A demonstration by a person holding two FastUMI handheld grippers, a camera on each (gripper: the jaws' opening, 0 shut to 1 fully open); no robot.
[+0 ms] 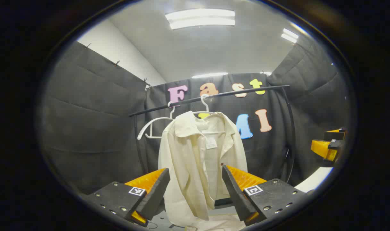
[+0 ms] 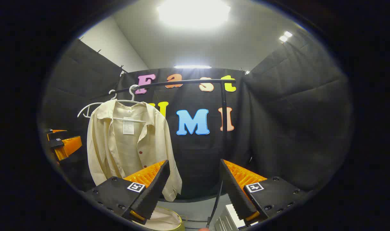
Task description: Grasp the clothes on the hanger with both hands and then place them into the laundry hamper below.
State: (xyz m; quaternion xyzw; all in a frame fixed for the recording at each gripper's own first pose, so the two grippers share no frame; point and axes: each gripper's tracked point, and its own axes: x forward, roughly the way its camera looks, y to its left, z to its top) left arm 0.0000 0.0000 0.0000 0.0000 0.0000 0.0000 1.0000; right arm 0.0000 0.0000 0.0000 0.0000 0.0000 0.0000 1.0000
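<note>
Your left gripper (image 1: pixel 195 192) is spread wide, nothing between its fingers. It faces the cream shirt (image 1: pixel 199 160) head-on, and the shirt's lower body shows in the gap between the fingers, farther back and untouched.

The shirt hangs open-fronted on a white hanger (image 1: pixel 205 107) hooked over the dark rail (image 1: pixel 214 94). A second, bare white hanger (image 1: pixel 154 126) hangs just beside it on the rail's left stretch. The shirt's left sleeve edge drops straight; its right edge stops short of the rail's right upright (image 1: pixel 291 134), leaving open room on that side. Below the hem, pale cloth lies at the lower edge of the left gripper view; whether that is the hamper's lining cannot be told from there.

Your right gripper (image 2: pixel 195 192) is likewise spread, holding nothing. It points at the black booth wall to the right of the shirt (image 2: pixel 127 144); the shirt's hem corner hangs behind its left finger (image 2: pixel 151 189), apart from it. The laundry hamper (image 2: pixel 174 221), yellow-rimmed with a pale lining, sits under the shirt at the lower edge of the right gripper view. A thin dark cable (image 2: pixel 217 200) runs down through the gap between the right gripper's fingers.

Each view shows the other gripper at its outer edge, level with the shirt's middle and well apart from it.
</note>
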